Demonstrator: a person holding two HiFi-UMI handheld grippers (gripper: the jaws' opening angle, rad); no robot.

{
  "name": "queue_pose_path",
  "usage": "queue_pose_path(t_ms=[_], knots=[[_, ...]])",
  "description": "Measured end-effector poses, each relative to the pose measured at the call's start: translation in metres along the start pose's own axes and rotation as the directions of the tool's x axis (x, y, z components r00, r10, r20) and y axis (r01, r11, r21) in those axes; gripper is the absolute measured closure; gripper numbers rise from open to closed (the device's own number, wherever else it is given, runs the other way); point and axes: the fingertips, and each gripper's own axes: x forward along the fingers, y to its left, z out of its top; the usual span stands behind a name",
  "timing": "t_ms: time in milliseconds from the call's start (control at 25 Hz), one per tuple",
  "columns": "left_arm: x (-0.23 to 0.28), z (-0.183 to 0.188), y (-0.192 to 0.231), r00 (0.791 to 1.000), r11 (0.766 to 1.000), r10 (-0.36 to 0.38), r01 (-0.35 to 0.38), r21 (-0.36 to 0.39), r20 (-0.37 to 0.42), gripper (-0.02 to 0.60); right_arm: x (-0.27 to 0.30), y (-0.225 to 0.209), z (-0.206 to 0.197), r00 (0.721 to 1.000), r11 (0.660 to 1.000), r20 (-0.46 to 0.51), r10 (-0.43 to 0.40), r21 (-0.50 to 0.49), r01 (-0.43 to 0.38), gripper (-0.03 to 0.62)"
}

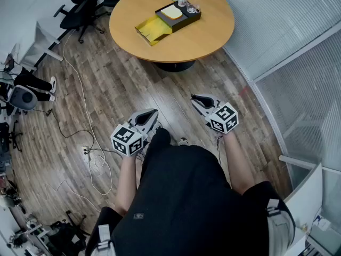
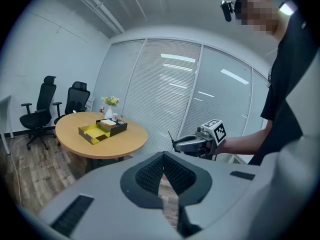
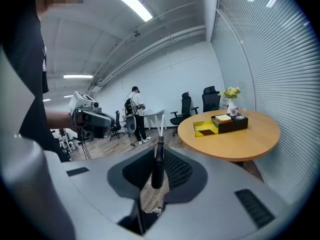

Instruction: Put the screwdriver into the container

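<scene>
My right gripper [image 3: 158, 153] is shut on a screwdriver [image 3: 156, 165] with a black handle, its thin shaft pointing up past the jaws. In the head view the right gripper [image 1: 198, 99] and the left gripper [image 1: 151, 114] are held at waist height over the wooden floor, well short of the round table [image 1: 208, 33]. The left gripper [image 2: 163, 159] is shut with nothing in it. An open yellow container [image 1: 152, 29] lies on the table beside a black tray [image 1: 181, 16]. The yellow container [image 2: 92, 132] [image 3: 204, 129] shows far off in both gripper views.
A vase with flowers [image 2: 109, 107] and a glass [image 1: 192, 7] stand by the black tray. Office chairs [image 1: 80, 7] are left of the table. Cables [image 1: 90, 137] trail across the floor at left. A blind-covered glass wall [image 1: 287, 31] curves round the right. Another person [image 3: 135, 114] stands far off.
</scene>
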Motion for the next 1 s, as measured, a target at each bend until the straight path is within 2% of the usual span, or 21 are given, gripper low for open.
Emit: queue_pose_path(t_ms=[240, 1000], knots=[[-0.001, 0.006, 0.001, 1.000, 1.000, -0.002, 0.002, 0.001, 0.007, 0.577, 0.002, 0.003, -0.003, 1.000, 1.000, -0.021, 0.004, 0.007, -0.004, 0.542], [-0.005, -0.016, -0.011, 1.000, 0.999, -0.024, 0.025, -0.038, 0.012, 0.577, 0.003, 0.022, -0.022, 0.996, 0.999, -0.066, 0.052, 0.013, -0.051, 0.542]])
